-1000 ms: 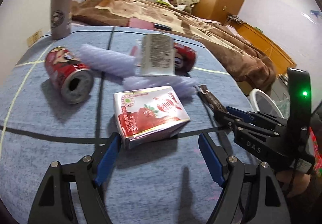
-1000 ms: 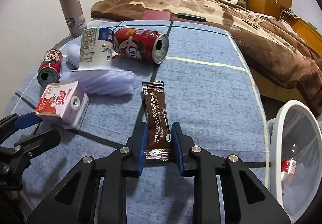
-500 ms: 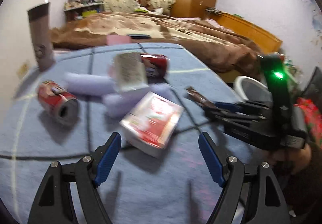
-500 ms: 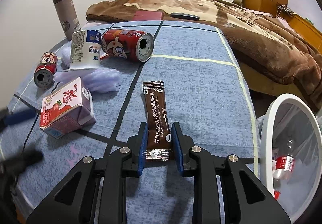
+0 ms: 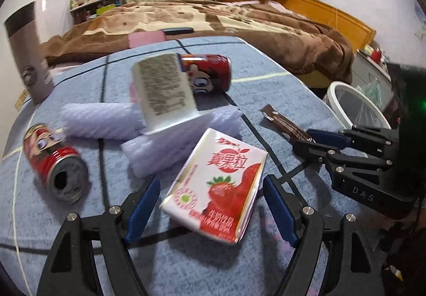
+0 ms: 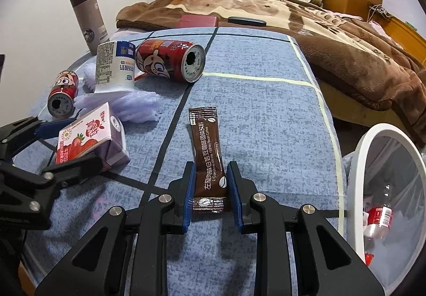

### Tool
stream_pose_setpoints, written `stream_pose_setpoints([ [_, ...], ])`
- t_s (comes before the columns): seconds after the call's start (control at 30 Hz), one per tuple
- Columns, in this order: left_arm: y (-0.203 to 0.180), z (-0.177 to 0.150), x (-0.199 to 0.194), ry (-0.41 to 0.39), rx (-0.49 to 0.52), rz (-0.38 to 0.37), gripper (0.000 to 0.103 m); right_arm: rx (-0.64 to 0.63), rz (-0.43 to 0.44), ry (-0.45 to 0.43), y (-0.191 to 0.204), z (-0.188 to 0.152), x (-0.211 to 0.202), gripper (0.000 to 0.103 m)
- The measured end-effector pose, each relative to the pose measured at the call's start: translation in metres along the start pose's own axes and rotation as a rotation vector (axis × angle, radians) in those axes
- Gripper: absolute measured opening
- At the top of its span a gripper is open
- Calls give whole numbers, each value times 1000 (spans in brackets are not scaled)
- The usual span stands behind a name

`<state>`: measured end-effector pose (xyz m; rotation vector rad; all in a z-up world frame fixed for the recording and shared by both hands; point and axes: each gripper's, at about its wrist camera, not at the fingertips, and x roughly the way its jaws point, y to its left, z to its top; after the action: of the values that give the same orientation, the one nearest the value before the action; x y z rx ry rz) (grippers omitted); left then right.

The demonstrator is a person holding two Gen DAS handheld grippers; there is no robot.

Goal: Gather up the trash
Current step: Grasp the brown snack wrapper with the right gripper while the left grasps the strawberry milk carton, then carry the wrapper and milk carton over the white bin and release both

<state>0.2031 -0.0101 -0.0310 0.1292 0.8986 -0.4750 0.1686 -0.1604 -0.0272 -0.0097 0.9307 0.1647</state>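
On the blue checked bed cover (image 6: pixel 261 99) the trash lies spread out, and a white bin (image 6: pixel 372 141) waits just off the edge on the right side so things can be dropped in. One plastic bottle (image 6: pixel 378 218) already lies in it.

The right hand-held gripper (image 6: pixel 210 189) is closed tight on the near end of the brown coffee packet (image 6: pixel 206 147). The rest of the packet lies flat on the cover. I think it is pinched at the end so it can be lifted and carried to the bin close by.

The left hand-held gripper (image 5: pixel 210 205) is wide open. The strawberry milk carton (image 5: pixel 221 186) lies on its side between the two blue pads, but the pads do not squeeze it yet. It looks like the gripper is lined up to take the carton next.

Now the count. There are two red cans (image 6: pixel 170 60), both tipped on their sides with open tops. One lies near the left edge (image 5: pixel 54 163). There is one white yogurt cup (image 6: pixel 114 67) standing upside down, one carton, one coffee packet, and two pieces of pale foam wrap (image 5: pixel 98 117). One tall grey flask (image 6: pixel 89 19) stands upright by the wall, maybe not trash at all.
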Motion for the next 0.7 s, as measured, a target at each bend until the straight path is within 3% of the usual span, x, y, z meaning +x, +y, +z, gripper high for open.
stream_pose_setpoints([
  [0.17, -2, 0, 6, 22, -2, -15, 80, 3, 9, 0, -2, 0, 0, 25],
  [0.47, -1, -4, 3, 27, -21, -26, 62, 4, 21, -2, -2, 0, 1, 25],
  [0.7, -2, -9, -3, 21, -57, -5, 59, 13, 35, -10, -4, -2, -2, 25],
])
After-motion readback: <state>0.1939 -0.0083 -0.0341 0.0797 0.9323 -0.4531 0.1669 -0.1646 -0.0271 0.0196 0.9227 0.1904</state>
